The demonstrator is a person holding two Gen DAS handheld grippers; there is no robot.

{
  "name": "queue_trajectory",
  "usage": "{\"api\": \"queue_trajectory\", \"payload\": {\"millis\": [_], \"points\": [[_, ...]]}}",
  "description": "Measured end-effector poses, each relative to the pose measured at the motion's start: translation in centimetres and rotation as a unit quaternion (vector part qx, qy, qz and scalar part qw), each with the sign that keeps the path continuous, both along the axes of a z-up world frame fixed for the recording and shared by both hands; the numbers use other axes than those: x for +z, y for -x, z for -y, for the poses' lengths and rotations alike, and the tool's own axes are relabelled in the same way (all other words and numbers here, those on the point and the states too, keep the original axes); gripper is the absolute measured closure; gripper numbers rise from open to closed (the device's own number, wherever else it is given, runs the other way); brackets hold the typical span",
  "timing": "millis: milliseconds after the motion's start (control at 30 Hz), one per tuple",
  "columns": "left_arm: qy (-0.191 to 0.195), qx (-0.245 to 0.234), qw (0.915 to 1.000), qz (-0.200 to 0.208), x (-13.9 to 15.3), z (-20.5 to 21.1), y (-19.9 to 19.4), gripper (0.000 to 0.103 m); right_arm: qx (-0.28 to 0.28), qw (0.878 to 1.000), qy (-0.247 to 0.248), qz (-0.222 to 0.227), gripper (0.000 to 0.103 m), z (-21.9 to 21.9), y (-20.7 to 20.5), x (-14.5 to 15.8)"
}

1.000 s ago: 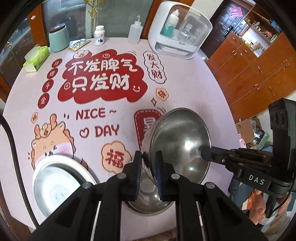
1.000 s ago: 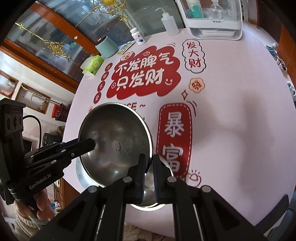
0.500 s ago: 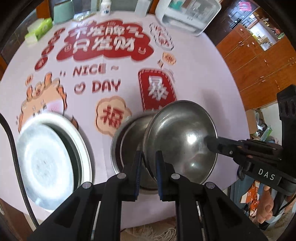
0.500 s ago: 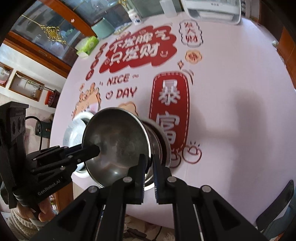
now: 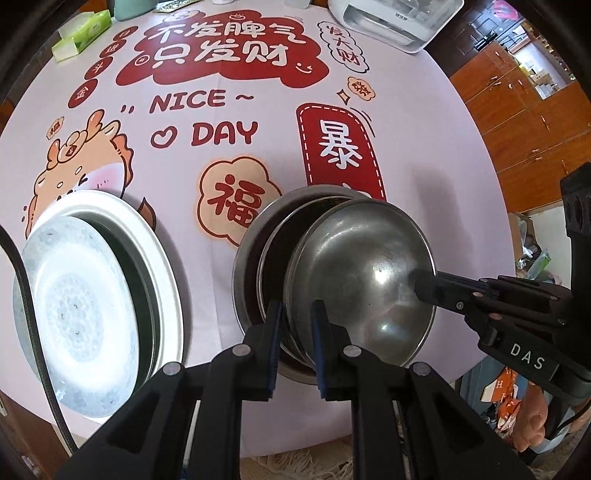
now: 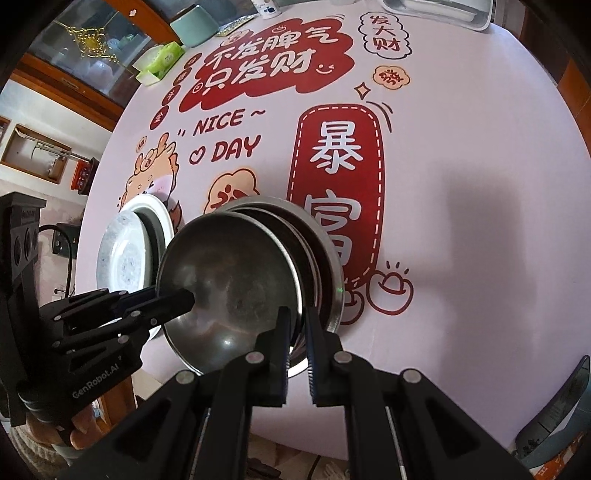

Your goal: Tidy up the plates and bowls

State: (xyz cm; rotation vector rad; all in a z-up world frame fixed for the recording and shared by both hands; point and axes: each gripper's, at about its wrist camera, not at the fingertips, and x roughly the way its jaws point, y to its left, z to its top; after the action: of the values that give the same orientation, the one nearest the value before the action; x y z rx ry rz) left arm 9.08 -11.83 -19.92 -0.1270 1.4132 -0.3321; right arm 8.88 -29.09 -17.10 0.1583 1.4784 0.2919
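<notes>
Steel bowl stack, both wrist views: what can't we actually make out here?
- Count of nested bowls: the held steel bowl covers them, both views.
- Whether the held bowl has seated in the stack: contact is hidden under it.
- Lower plates in the left wrist view: the top plate hides all but their rims.
- White appliance: cut by the top edge.
- Left gripper and right gripper clamp the bowl's rim; pads partly hidden.

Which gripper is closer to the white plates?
Left. The left gripper pinches the steel bowl's rim on the side facing the white plates; the right gripper pinches the opposite rim, across the bowl from them.
</notes>
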Motion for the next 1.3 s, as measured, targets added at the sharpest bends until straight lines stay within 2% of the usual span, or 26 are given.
{"api": "queue_trajectory", "payload": {"millis": [100,167,233,300,533,700,1200,1300], "points": [[0.002,-0.003,1.0000,-0.001,-0.1,0.1,-0.1,0.086,-0.002,1.000,0.003,-0.002,0.095,-0.1,-0.1,-0.2],[0.002,-0.006,1.0000,0.005,0.1,0.2,-0.1,0.079,-0.004,1.000,0.003,0.001,0.093,-0.2,-0.1,-0.1],[-0.001,-0.008,0.9998,0.017,0.6,0.3,-0.1,0.067,-0.005,1.000,0.009,0.008,0.092,-0.3,-0.1,0.2],[-0.006,-0.007,0.9996,0.025,1.0,0.2,-0.2,0.060,-0.005,1.000,0.020,0.016,0.092,-0.4,-0.2,0.4],[0.001,0.002,0.9994,0.034,1.9,-0.6,-0.6,0.060,-0.005,0.999,0.026,0.019,0.091,-0.2,-0.1,0.6],[-0.003,0.009,0.9990,0.044,2.4,-1.1,-0.7,0.057,-0.008,0.999,0.032,0.024,0.082,0.0,0.0,0.6],[-0.003,0.015,0.9991,0.039,2.3,-1.5,-1.3,0.056,0.009,0.999,0.026,0.031,0.076,0.2,0.1,0.1],[-0.002,0.009,0.9992,0.040,2.4,-1.3,-1.3,0.051,0.014,0.999,0.019,0.033,0.076,0.4,0.1,0.4]]}}
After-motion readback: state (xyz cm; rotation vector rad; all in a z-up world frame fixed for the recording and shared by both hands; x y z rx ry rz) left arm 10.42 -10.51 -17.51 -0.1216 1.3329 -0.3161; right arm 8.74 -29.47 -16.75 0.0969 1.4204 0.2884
